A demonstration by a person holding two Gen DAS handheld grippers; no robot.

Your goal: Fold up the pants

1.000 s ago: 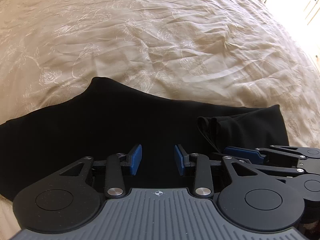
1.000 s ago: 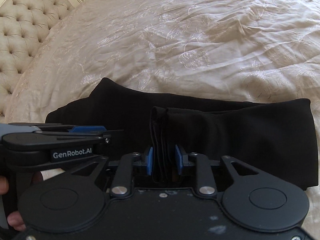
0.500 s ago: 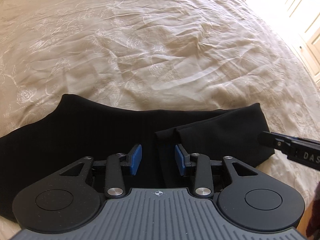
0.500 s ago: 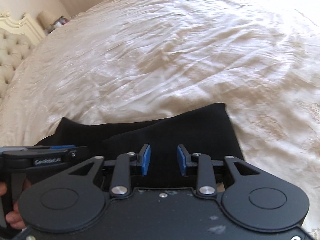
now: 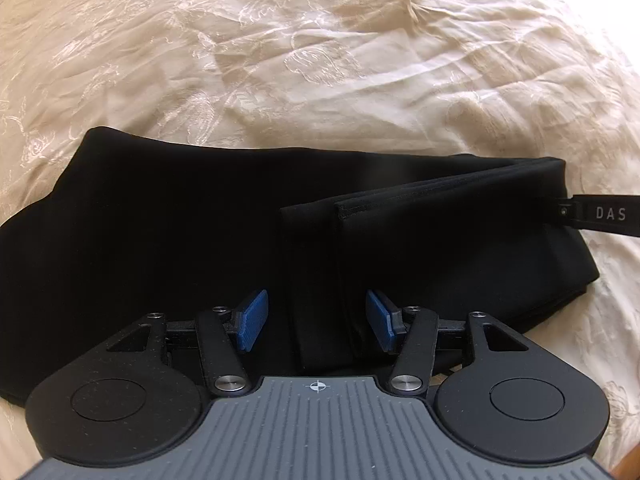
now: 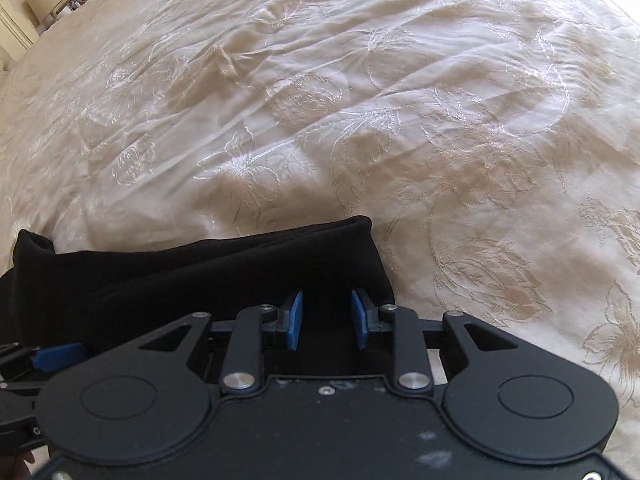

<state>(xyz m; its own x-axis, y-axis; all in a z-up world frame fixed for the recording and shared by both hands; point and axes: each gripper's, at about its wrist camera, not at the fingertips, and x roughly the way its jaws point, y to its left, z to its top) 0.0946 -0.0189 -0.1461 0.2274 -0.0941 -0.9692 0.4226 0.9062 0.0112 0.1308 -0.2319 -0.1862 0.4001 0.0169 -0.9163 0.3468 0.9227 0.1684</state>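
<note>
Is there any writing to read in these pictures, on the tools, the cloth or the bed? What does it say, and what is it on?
"DAS": white letters on the black side of the right tongs, cut off by the edge of the left view.
A white letter at the lower left edge of the right view, on the left tongs: too cut off to read.
Pants and bedspread: no writing, only embroidered flowers.

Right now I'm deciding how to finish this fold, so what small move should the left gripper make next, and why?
Probably lower the left gripper and close it on the hems of the black pants. Its jaws are opening with those stacked edges between them, not yet pinched. The right gripper sits over the folded end, jaws apart, holding nothing. The pants lie long on the bedspread, so another fold seems due.
</note>
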